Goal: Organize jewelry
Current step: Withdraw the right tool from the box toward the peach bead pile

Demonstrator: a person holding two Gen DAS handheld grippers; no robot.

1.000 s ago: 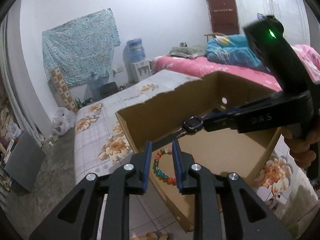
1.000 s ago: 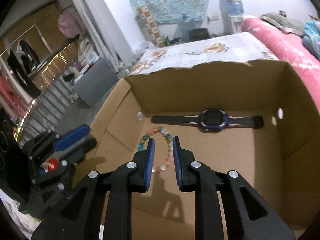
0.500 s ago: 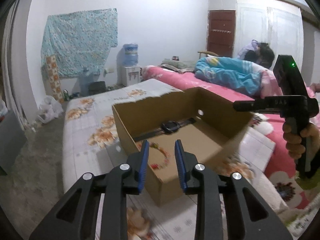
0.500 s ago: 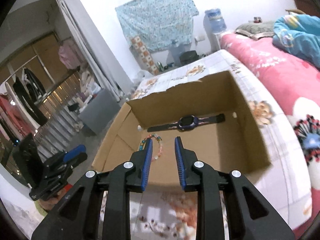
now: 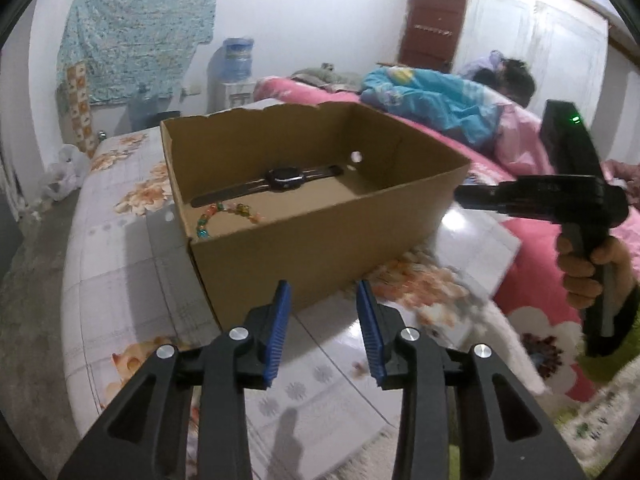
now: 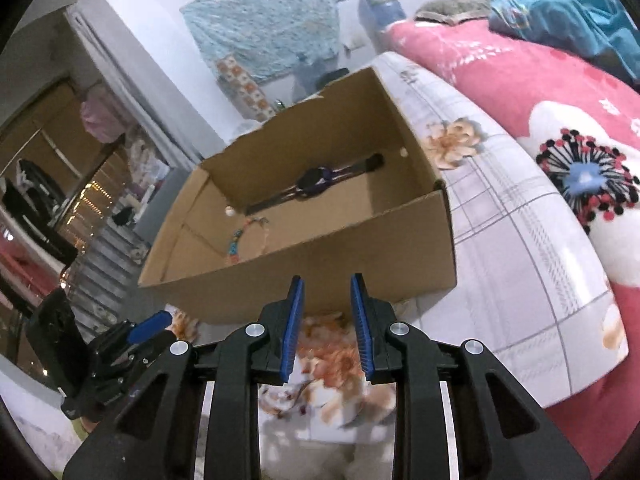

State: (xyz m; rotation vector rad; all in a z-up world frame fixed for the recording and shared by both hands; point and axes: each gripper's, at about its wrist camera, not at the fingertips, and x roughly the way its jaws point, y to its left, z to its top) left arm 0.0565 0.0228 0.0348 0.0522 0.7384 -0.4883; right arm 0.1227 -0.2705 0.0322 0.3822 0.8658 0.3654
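A: Where is the jewelry sitting at this point?

B: It is all lying inside the cardboard box on the floral bedspread. The watch is stretching flat along the box's far wall, and the bead bracelet is curling on the box floor near the left wall, closer to the front. The two are lying near each other but apart.

A: Are the grippers carrying anything?

B: No. The left gripper is hovering outside the box's front corner with its jaws spread and nothing between them. The right gripper is hanging in front of the box's near wall, jaws also spread and empty.

A: So how much is done?

B: Judging from the layout, the collecting part is looking finished: both pieces I can see are resting in the box, and neither tool is reaching in. I am not spotting any loose jewelry on the bedspread around the box, though the patch just beyond the right gripper is blurring and I cannot rule out something small there.

A: Anything left?

B: Possibly nothing, or perhaps tidying the bracelet, which is lying in a loose loop rather than neatly. A small pale thing is showing at the box's far left corner; I cannot tell whether it is a hole or a bead.
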